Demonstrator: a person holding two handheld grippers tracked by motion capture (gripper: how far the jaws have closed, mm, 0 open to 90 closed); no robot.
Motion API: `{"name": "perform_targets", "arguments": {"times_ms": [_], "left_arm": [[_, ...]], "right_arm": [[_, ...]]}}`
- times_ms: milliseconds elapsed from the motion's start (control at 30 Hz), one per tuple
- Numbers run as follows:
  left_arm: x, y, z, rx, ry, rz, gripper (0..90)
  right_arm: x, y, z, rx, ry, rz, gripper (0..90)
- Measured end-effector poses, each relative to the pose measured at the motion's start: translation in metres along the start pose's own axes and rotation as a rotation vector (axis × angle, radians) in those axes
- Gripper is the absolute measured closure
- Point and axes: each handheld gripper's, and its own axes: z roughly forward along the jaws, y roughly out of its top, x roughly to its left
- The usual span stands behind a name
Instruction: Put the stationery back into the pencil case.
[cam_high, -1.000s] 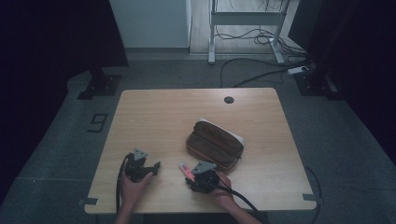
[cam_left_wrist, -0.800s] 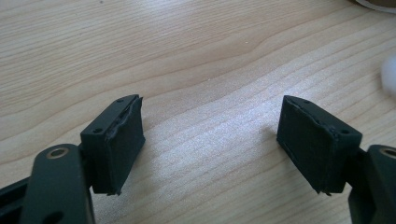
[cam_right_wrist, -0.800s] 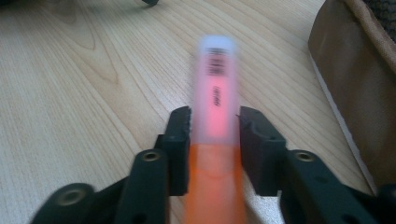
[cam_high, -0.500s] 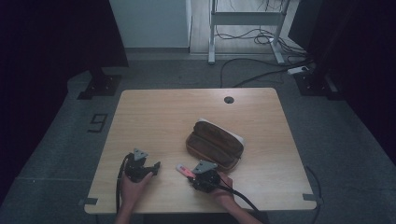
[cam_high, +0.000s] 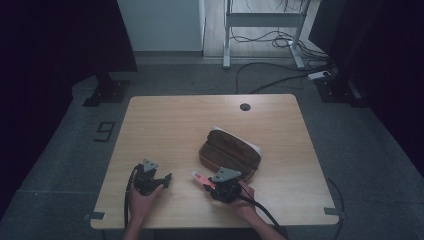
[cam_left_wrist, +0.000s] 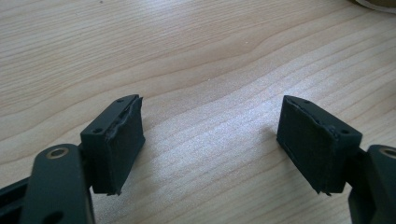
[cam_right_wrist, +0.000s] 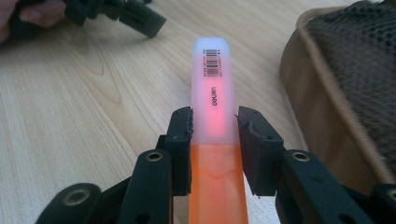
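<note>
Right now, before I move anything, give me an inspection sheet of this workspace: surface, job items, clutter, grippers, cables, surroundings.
Surface: light wooden table, with a round dark grommet hole near its far edge.
Job's things: orange highlighter with a frosted cap and a barcode; open brown pencil case with mesh lining, lying right of centre.
Clutter: nothing seen.
Grippers: left gripper jaws wide apart over bare wood, holding nothing; right gripper closed on the highlighter, beside the case.
Cables: one black cable trails from each gripper off the near edge; more cables on the floor beyond.
Surroundings: grey carpet, metal desk frame, a "9" marker on the floor.
</note>
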Motion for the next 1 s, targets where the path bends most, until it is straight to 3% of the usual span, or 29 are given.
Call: {"name": "perform_targets", "arguments": {"times_ms": [1000], "left_arm": [[0.0, 0.0, 0.0, 0.0, 0.0, 0.0, 22.6]], "right_arm": [[-0.021, 0.011, -0.031, -0.097, -0.025, 0.029, 65.5]]}}
